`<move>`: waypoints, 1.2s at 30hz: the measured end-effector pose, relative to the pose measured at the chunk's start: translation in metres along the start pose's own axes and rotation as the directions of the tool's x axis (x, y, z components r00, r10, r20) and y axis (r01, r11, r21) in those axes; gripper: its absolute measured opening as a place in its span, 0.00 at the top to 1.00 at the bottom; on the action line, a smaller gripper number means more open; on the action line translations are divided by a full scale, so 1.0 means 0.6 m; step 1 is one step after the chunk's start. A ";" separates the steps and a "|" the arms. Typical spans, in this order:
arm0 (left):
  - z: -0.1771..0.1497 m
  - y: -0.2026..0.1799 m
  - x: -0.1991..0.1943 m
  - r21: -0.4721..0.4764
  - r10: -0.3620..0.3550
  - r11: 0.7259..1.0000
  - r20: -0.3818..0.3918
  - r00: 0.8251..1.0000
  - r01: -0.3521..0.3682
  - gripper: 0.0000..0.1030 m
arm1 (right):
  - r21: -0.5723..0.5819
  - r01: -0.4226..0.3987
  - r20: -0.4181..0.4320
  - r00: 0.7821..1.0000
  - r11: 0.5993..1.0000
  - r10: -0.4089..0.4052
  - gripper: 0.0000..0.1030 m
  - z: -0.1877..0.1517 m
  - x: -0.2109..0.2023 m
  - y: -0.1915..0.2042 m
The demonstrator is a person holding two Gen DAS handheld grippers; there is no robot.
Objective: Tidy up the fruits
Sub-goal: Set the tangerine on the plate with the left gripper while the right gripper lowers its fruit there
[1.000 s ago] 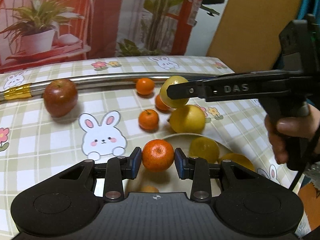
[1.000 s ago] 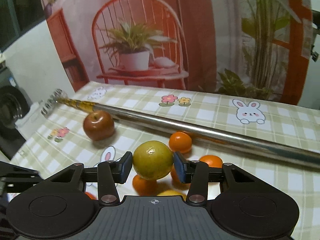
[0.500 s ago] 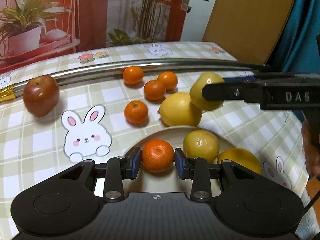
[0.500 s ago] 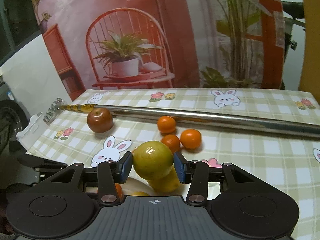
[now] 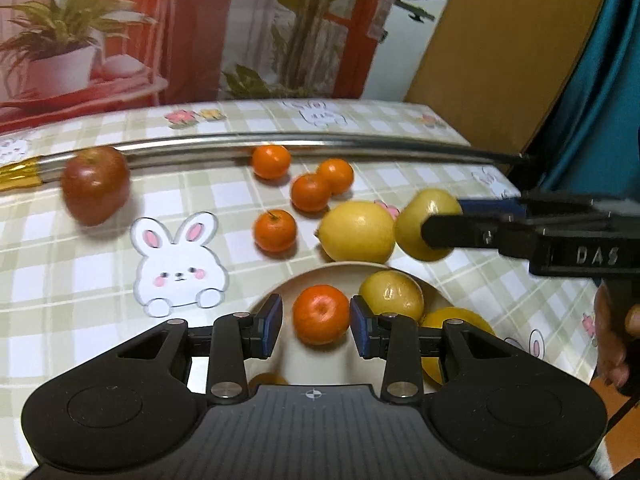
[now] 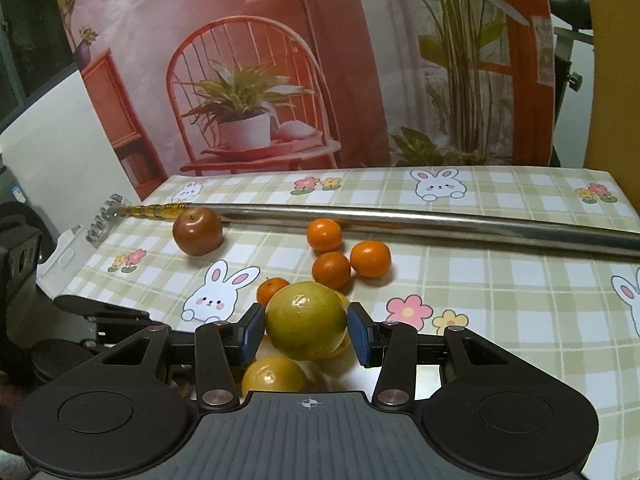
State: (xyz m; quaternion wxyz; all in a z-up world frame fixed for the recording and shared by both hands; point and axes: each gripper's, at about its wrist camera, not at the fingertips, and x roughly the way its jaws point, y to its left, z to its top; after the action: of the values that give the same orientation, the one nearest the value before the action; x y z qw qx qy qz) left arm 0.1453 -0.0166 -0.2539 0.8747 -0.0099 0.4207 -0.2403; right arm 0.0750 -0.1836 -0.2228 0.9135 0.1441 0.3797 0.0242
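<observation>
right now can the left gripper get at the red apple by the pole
Probably yes. The left gripper is open around a mandarin over the plate, so it must lift clear first. The apple stands alone beside the metal pole, with only bare cloth between.

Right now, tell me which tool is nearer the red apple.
Left, though narrowly. The left tool sits over the plate around a tangerine, nearer the red apple. The right tool, gripping a yellow-green fruit, is farther away.
</observation>
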 end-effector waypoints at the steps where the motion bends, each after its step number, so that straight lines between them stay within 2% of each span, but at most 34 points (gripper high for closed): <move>1: -0.001 0.003 -0.010 -0.011 0.008 1.000 0.008 1.000 -0.008 0.62 | -0.001 -0.002 -0.001 1.000 1.000 0.002 0.60 -0.001 -0.002 0.003; 6: -0.015 0.020 -0.064 -0.077 0.059 0.995 0.032 0.998 -0.056 0.62 | -0.012 -0.016 -0.004 1.000 1.000 0.016 0.60 -0.006 -0.014 0.025; 9: -0.027 0.025 -0.091 -0.085 0.104 0.991 0.035 0.994 -0.101 0.62 | -0.034 -0.031 -0.016 0.999 0.999 0.030 0.60 -0.010 -0.018 0.046; 15: -0.050 0.044 -0.135 -0.143 0.156 0.978 0.039 0.987 -0.149 0.62 | -0.099 -0.090 -0.095 0.992 0.991 0.080 0.60 -0.036 -0.014 0.105; 20: -0.069 0.059 -0.160 -0.175 0.171 0.972 0.056 0.984 -0.159 0.62 | -0.186 -0.140 -0.180 0.978 0.972 0.106 0.60 -0.057 -0.006 0.155; 25: -0.088 0.065 -0.170 -0.197 0.174 0.967 0.059 0.983 -0.159 0.61 | -0.268 -0.156 -0.248 0.965 0.951 0.089 0.60 -0.078 0.003 0.192; 36: -0.107 0.075 -0.167 -0.231 0.155 0.964 0.071 0.985 -0.135 0.61 | -0.364 -0.169 -0.343 0.939 0.916 0.037 0.60 -0.107 0.015 0.224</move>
State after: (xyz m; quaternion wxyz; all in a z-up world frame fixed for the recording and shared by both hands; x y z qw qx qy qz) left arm 0.0630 0.0779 -0.2319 0.9009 -0.0889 0.4059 -0.1257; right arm 0.0450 -0.0377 -0.2341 0.8449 -0.0255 0.5061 0.1714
